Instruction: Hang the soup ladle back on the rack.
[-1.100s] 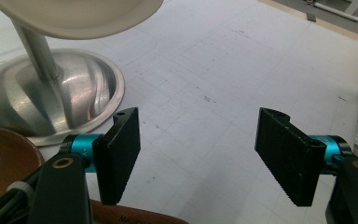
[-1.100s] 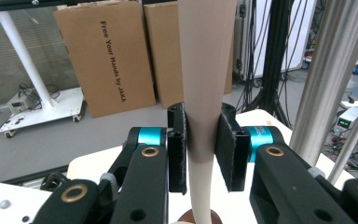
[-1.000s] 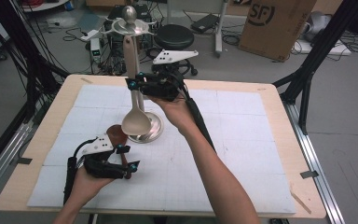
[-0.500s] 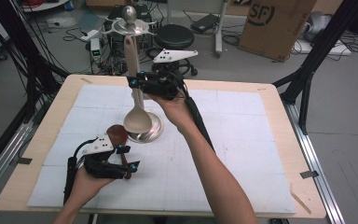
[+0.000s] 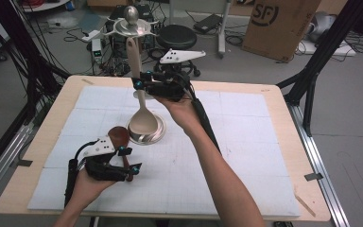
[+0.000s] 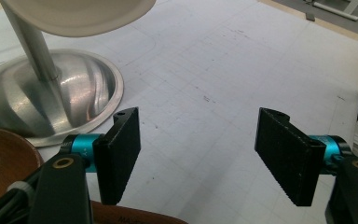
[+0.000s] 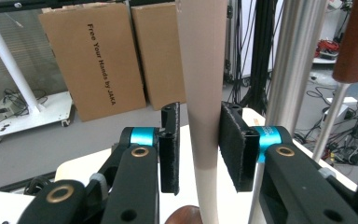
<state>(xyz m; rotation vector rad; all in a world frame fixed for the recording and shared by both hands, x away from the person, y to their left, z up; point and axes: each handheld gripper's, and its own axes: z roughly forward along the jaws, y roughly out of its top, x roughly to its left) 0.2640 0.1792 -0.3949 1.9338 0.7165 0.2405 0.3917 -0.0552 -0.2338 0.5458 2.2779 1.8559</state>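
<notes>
Right gripper view is showing the beige spoon (image 7: 205,93) hanging upright beside the stand's (image 7: 293,70) post, over the table (image 5: 246,142). The right gripper's (image 7: 199,116) fingers have just been opening, loosening around its handle. They should be widening slowly before backing off level. Otherwise nothing is shifting; the left gripper (image 6: 198,154) is resting released.

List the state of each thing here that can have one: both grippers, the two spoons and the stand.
Cream plastic spoon: upright, bowl down by the stand's base.
Brown wooden spoon: lying on the mat beside that base.
Shiny steel stand with domed base: upright.
Left gripper: open, nothing between its fingers.
Right gripper: jaws have just been opening; fingers loose around the cream spoon's handle.
</notes>
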